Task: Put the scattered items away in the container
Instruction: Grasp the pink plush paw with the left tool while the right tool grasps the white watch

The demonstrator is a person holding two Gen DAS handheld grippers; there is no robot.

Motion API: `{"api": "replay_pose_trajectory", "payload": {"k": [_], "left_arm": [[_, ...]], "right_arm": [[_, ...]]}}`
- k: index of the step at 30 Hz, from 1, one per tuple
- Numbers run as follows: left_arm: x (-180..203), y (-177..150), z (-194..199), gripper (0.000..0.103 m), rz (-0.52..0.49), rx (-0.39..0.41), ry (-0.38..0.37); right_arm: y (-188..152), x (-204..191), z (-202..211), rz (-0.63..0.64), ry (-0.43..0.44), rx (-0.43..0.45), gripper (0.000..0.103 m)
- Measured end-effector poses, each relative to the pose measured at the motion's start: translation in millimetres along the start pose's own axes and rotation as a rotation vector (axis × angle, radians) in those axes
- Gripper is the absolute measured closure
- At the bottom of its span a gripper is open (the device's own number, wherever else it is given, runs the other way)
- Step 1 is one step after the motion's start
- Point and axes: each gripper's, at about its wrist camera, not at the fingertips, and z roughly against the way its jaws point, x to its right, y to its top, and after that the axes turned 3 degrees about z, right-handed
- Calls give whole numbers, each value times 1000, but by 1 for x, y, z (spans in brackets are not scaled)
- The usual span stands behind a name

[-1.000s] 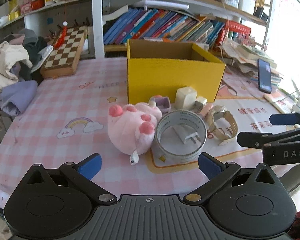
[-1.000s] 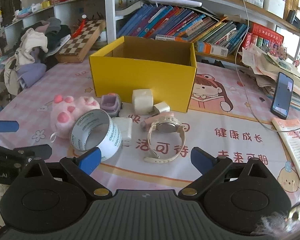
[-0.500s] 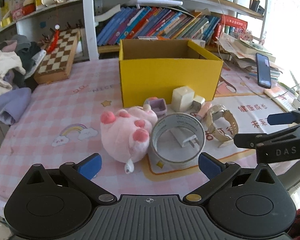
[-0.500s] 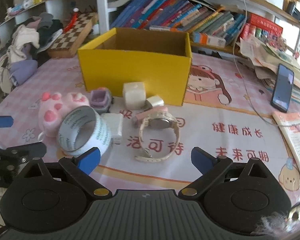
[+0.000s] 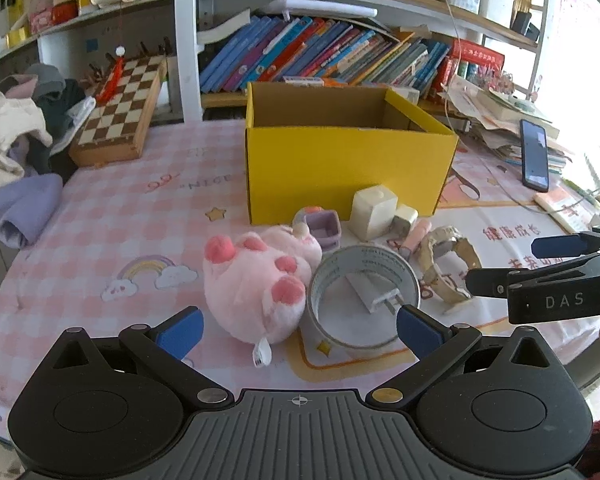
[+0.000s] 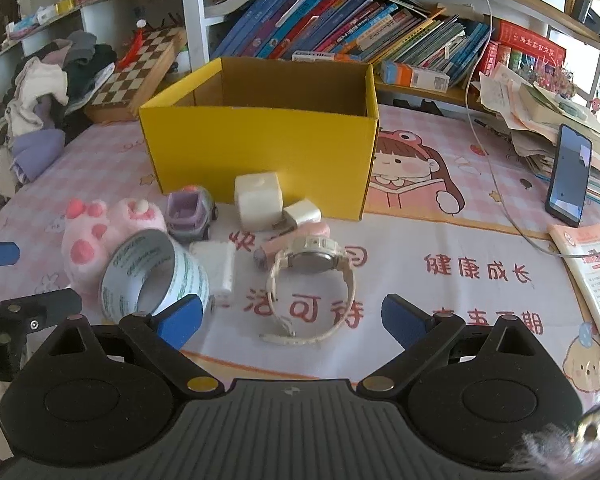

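Both tongs I hold wide open and empty: left gripper (image 5: 298, 330) before the pink plush (image 5: 260, 280), right gripper (image 6: 290, 318) before what looks like a watch (image 6: 314, 280), yellow box (image 6: 260, 156) beyond.

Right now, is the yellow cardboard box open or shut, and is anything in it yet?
Open: the yellow cardboard box has no lid or closed flaps, and its brown inner walls show. No item shows inside, but its floor is hidden in both views, so contents: cannot tell.

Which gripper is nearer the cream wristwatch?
Right. The right gripper is open just before the wristwatch; the left gripper, also open, faces the tape roll beside it.
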Motion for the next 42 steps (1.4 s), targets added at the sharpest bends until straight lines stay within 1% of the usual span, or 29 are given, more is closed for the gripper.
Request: {"api": "replay_pose_trajectory", "payload": {"k": [9,15,22,23,34,42], "left_arm": [[-10,6,-9,0,61,3,13],[-19,7,-18,1,98,-25,27],[-29,11,-28,2,152,-32,47],[-30,12,-30,2,157,-33,50],[-41,19,-49,10,217,-61,80],[-44,24,-61,9,251,-77,59]], "right_arm": [[2,12,-14,-29,-36,-58,5],[4,16,-26,-42,-34,-77,5],[12,17,-44,-33,-21,-111,8],[14,17,-47,-32,-20,-118,10],[25,23,-74,-16,-11,-171,17],[30,25,-88,-10,26,-188,17]]}}
